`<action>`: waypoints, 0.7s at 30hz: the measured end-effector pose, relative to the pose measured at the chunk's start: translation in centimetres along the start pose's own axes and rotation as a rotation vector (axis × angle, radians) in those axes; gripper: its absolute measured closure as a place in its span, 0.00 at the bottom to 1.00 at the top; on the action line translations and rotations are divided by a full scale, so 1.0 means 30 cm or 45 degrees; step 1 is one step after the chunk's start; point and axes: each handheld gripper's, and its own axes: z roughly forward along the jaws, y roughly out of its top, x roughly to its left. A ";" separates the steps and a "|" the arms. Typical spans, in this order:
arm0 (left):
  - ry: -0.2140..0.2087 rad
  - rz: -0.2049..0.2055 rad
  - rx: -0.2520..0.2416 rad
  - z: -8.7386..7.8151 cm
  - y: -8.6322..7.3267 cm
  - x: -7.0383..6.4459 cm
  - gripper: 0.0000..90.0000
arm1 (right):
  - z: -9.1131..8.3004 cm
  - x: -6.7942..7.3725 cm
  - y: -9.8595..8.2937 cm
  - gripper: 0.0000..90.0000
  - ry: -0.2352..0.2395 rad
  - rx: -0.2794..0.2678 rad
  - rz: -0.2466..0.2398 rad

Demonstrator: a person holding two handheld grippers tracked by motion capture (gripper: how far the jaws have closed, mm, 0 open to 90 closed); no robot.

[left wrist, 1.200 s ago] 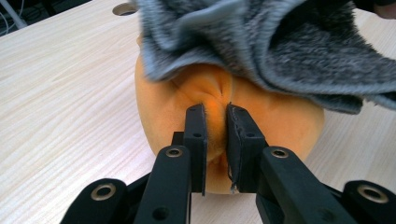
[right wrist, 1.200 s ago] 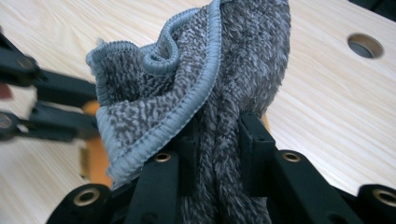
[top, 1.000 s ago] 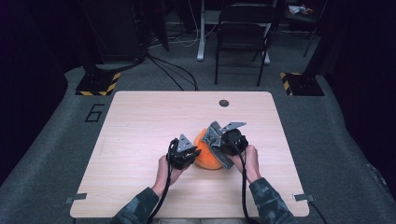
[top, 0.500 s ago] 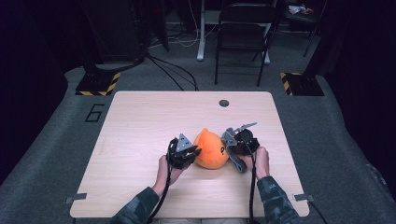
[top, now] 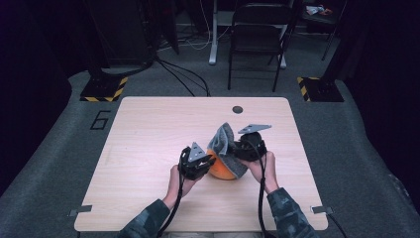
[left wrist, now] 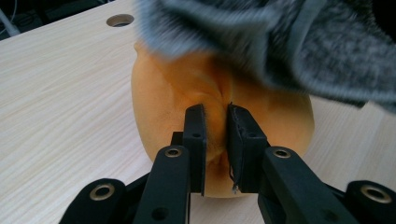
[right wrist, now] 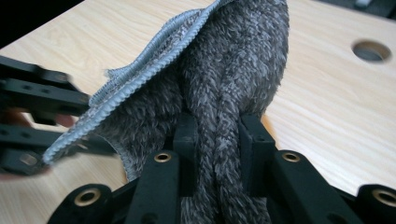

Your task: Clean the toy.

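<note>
A soft orange ball (top: 221,171) rests on the wooden table (top: 148,134), a little in front of its middle. My left gripper (top: 204,163) is shut on a pinched fold of the orange ball (left wrist: 159,102), its jaws (left wrist: 215,140) squeezing the fabric. My right gripper (top: 242,148) is shut on a fuzzy grey cloth (top: 224,141) that stands up over the ball's right side. In the right gripper view the grey cloth (right wrist: 224,70) bunches between the jaws (right wrist: 217,140), with the left gripper (right wrist: 32,93) beyond it. The grey cloth (left wrist: 280,42) hangs above the ball.
A round cable hole (top: 237,109) sits near the table's far edge. Behind the table stand a folding chair (top: 257,34) and two bases with yellow-black tape (top: 104,89) (top: 319,87). Cables trail from both grippers toward the person's sleeves.
The right gripper pulled the grey cloth off to the right, baring the ball, then brought it back up over the ball's right side. The left gripper stayed clamped on the ball.
</note>
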 end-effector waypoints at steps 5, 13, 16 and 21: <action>0.003 0.013 0.030 0.005 -0.004 0.004 0.87 | 0.075 0.042 -0.022 0.80 -0.104 0.080 -0.113; 0.002 0.004 0.027 0.007 -0.006 0.008 0.87 | 0.063 -0.010 -0.049 0.80 -0.146 0.176 -0.093; -0.004 0.005 0.029 0.006 -0.007 0.011 0.87 | 0.061 -0.034 -0.060 0.80 -0.160 0.212 -0.085; 0.002 -0.003 0.021 0.008 -0.008 0.014 0.87 | 0.063 -0.074 -0.081 0.80 -0.162 0.253 -0.049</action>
